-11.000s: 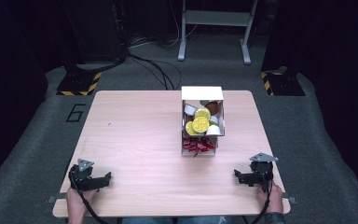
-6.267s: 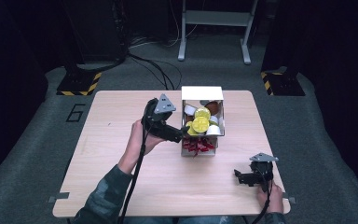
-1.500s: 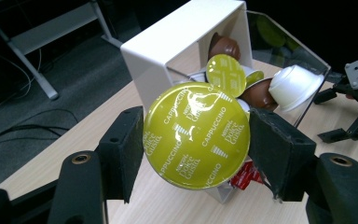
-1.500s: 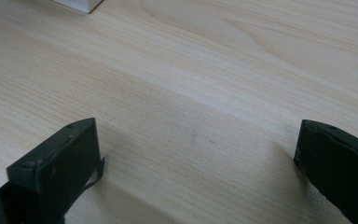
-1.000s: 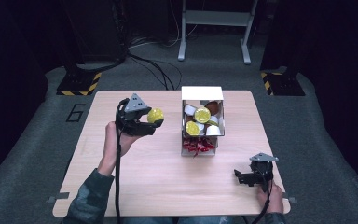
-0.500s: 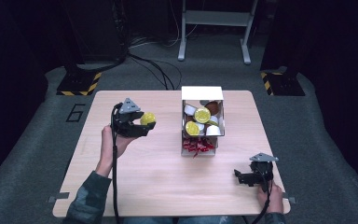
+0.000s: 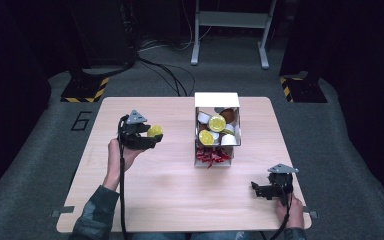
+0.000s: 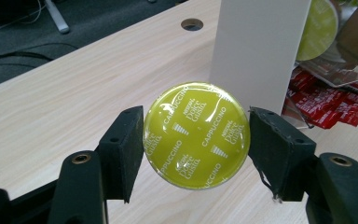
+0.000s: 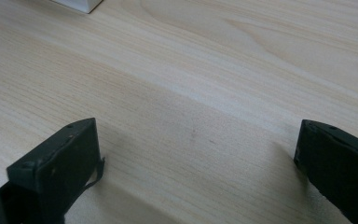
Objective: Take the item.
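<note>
So it's a light wood-grain table [image 7: 180, 190] with rounded corners, and there's a small round hole [image 8: 192, 24] through the top near the far edge. Sitting right on it, a bit right of centre toward the back, is a white cardboard box [image 7: 217, 100] with its flap up. Some crumpled red foil wrappers [image 7: 213, 156] lie on the wood at the box's near end.

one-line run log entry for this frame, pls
left claw: shut on green capsule, lifted beside white box | right claw: open, low over table | box: more capsules inside
</note>
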